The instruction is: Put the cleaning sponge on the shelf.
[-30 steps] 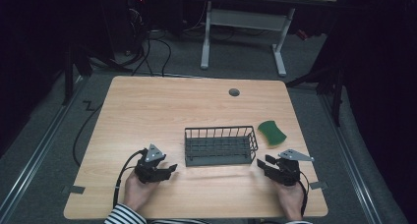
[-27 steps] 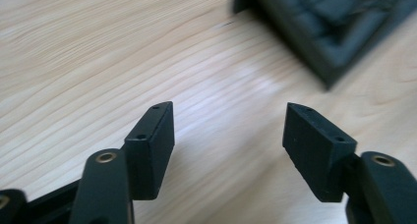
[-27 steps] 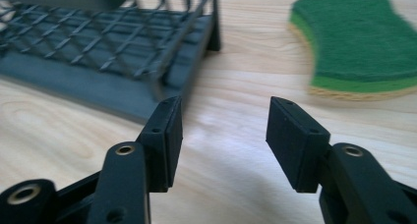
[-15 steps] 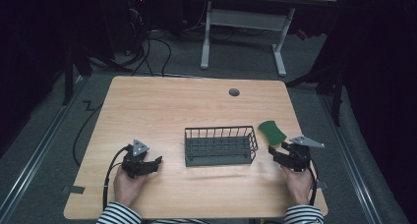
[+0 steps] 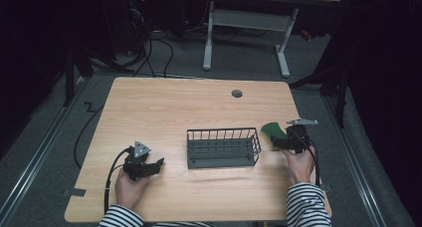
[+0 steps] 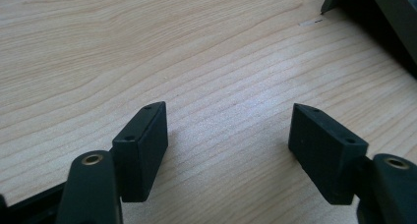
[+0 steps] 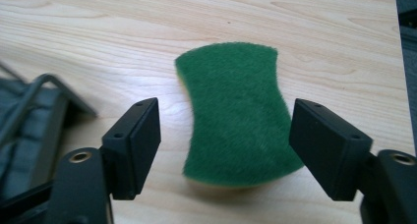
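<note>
Counter: light wood, largely bare. Wire basket sits near the middle of the near half, long side facing the person, nothing in it as far as the high view lets me see.

Sponge: green scouring face up, a yellow layer just visible at its lower edge, lying flat on the counter just right of the basket's right end.

Right claw: jaws wide apart, holding nothing, one on each side of the sponge's near end. From the right gripper view I cannot tell whether either jaw touches it.

Left claw: jaws equally wide apart, empty, bare wood between them; held low over the counter well left of the basket.

Risks, judged from this arrangement:
- Closing on the near end only would give a shallow hold; a soft sponge may fold or slip out on lifting.
- Jaws held too high would pinch just the scouring face.
- The basket corner is close to the left-hand jaw; a sideways drift could knock the wire.
</note>
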A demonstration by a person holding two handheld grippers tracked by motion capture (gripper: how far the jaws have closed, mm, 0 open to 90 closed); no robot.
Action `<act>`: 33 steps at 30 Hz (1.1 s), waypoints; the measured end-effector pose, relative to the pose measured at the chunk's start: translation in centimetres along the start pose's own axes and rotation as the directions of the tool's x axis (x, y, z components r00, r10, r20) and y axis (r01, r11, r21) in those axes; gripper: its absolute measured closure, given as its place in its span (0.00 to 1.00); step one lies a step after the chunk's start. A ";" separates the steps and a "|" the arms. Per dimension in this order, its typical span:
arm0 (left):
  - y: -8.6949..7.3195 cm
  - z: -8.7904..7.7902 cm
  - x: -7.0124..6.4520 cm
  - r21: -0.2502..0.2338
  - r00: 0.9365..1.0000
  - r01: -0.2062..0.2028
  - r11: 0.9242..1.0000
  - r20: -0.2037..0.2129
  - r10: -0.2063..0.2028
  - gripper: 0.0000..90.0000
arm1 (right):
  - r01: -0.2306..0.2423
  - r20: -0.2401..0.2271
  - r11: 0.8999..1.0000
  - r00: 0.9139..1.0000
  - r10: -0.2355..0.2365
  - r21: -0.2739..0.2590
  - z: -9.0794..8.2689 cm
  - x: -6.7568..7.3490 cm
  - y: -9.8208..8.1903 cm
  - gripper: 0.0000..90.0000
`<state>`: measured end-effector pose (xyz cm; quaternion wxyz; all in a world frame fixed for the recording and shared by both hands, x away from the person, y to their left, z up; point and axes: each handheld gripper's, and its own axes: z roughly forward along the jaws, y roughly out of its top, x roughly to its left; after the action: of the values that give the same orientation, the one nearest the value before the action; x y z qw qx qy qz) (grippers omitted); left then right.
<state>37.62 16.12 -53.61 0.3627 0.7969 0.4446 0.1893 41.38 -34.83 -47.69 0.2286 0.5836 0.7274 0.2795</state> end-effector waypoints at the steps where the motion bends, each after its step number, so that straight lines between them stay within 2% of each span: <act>1: 0.0 0.0 0.0 0.001 1.000 0.001 1.000 0.001 -0.001 0.35 | 0.001 0.003 1.000 1.000 -0.001 0.011 0.2 -0.1 0.2 0.30; 2: 0.0 0.0 0.0 0.000 1.000 0.001 1.000 0.000 -0.001 0.35 | 0.010 0.017 0.999 1.000 -0.010 0.043 0.7 -0.3 0.8 0.27; 5: 0.0 0.0 0.1 0.000 1.000 0.003 1.000 0.001 -0.003 0.35 | 0.013 0.018 0.998 1.000 -0.014 0.066 1.1 -0.4 1.2 0.27; 8: 0.0 0.0 0.1 0.000 1.000 0.003 1.000 0.001 -0.003 0.36 | 0.054 0.030 0.991 0.998 -0.058 0.122 1.9 -0.4 2.0 0.26; 11: 0.0 0.0 0.1 0.000 1.000 0.002 1.000 -0.001 -0.002 0.36 | 0.068 0.020 0.982 0.997 -0.072 0.175 2.8 -0.7 3.0 0.25; 12: 0.0 0.0 0.0 0.000 1.000 0.002 1.000 0.000 -0.002 0.36 | 0.068 0.020 0.982 0.997 -0.072 0.175 2.8 -0.7 3.0 0.25; 13: 0.0 0.0 0.0 0.000 1.000 0.002 1.000 -0.001 -0.002 0.35 | 0.069 0.012 0.972 0.997 -0.074 0.223 3.4 -0.9 3.5 0.22; 16: 0.0 0.0 0.0 0.000 1.000 0.001 1.000 -0.001 -0.001 0.35 | 0.077 0.006 0.967 0.997 -0.081 0.244 3.8 -0.9 3.8 0.22; 19: 0.0 0.0 0.0 0.001 1.000 0.001 1.000 -0.001 -0.001 0.35 | 0.068 -0.009 0.961 0.998 -0.068 0.269 4.5 -1.2 3.8 0.21; 20: 0.0 0.0 0.0 0.001 1.000 0.001 1.000 -0.001 -0.001 0.35 | 0.069 -0.014 0.951 0.998 -0.068 0.302 5.0 -1.5 3.5 0.19; 24: 0.0 0.0 0.0 0.000 1.000 -0.001 1.000 -0.004 0.001 0.35 | 0.066 -0.029 0.945 0.998 -0.060 0.319 5.5 -1.6 3.3 0.19; 26: 0.0 0.0 0.0 0.000 1.000 -0.001 1.000 -0.004 0.001 0.35 | 0.079 -0.033 0.941 0.997 -0.072 0.328 5.9 -1.5 3.2 0.24; 29: 0.0 0.0 0.0 0.000 1.000 -0.001 1.000 -0.004 0.001 0.35 | 0.081 -0.045 0.940 0.997 -0.070 0.331 6.1 -1.3 3.1 0.30; 33: 0.0 0.0 0.0 0.000 1.000 -0.001 1.000 -0.004 0.001 0.35 | 0.079 -0.043 0.939 0.997 -0.069 0.335 6.0 -1.3 3.2 0.31</act>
<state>37.64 16.09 -53.61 0.3618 0.7965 0.4451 0.1912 47.90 -34.72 -49.99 0.1249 0.5821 0.7891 0.1513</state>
